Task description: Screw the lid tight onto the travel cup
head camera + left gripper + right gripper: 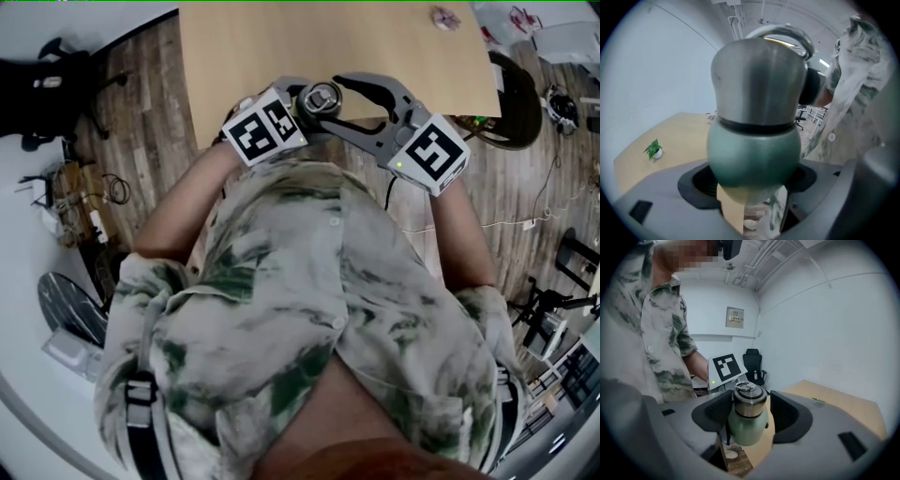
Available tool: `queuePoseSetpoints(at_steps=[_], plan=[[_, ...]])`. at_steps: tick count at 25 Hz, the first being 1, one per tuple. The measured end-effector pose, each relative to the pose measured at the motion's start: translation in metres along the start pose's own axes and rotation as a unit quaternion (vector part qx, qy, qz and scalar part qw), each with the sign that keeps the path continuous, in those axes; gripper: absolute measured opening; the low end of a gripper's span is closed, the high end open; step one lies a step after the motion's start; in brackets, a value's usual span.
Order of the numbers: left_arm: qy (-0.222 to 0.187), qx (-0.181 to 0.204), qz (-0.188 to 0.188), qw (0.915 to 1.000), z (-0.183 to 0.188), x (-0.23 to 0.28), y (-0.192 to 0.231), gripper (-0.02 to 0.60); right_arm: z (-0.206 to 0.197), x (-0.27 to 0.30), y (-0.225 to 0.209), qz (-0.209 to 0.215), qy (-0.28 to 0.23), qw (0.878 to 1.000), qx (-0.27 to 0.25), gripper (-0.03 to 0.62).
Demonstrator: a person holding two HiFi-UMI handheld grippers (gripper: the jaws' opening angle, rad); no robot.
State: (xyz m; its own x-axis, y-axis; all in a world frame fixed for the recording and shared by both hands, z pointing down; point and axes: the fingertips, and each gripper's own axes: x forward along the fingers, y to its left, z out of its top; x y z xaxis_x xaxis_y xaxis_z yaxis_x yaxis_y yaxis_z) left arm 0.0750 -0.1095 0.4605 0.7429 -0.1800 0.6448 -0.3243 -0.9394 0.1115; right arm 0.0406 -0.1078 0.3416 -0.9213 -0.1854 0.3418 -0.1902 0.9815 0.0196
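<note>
Head view gives us mostly the person's pale, green-blotched shirt (309, 281), which fills the near half of the picture. Beyond it lies the near edge of a wooden table (281, 37), with plank floor (141, 94) to its left and right. Both tools meet just over that edge, and their marker cubes and arms cover all of the cup (754, 157) there but its top.

From the left gripper view we see a small potted plant (654, 150) far off on the left of the table, well apart from the work. From the right gripper view we see a black office chair (752, 364) against the far wall and a small plaque (735, 316) above it.

Left tongs (749, 180) are closed on the cup's green body, a pad pressed to each side, and carry it in the air, tilted, near the person's chest. Its steel lid (749, 401) sits on top, with a ring handle.

Right tongs (749, 408) stand wide around the lid. We see the left pad just beside or brushing it, and a clear gap at the right pad, so they grip nothing.
</note>
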Motion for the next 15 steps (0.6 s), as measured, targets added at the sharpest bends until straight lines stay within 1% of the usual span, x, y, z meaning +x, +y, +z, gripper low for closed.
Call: queuePoseSetpoints(at_steps=[5,10,12,15], plan=[[0.004,0.027,-0.034,0.9990,-0.003,0.000,-0.012,0.383,0.001,-0.004,0.009,0.060,0.016,0.998,-0.033,0.255],[0.007,0.049,-0.060,0.9970,-0.003,-0.001,-0.023,0.385,-0.002,-0.003,0.019,0.102,0.029,0.993,-0.043,0.259],[0.008,0.055,-0.068,0.9962,-0.005,-0.001,-0.026,0.384,-0.004,0.000,0.022,0.111,0.032,0.992,-0.047,0.253],[0.010,0.052,-0.068,0.9963,-0.008,0.000,-0.027,0.383,-0.007,0.001,0.023,0.104,0.027,0.993,-0.040,0.245]])
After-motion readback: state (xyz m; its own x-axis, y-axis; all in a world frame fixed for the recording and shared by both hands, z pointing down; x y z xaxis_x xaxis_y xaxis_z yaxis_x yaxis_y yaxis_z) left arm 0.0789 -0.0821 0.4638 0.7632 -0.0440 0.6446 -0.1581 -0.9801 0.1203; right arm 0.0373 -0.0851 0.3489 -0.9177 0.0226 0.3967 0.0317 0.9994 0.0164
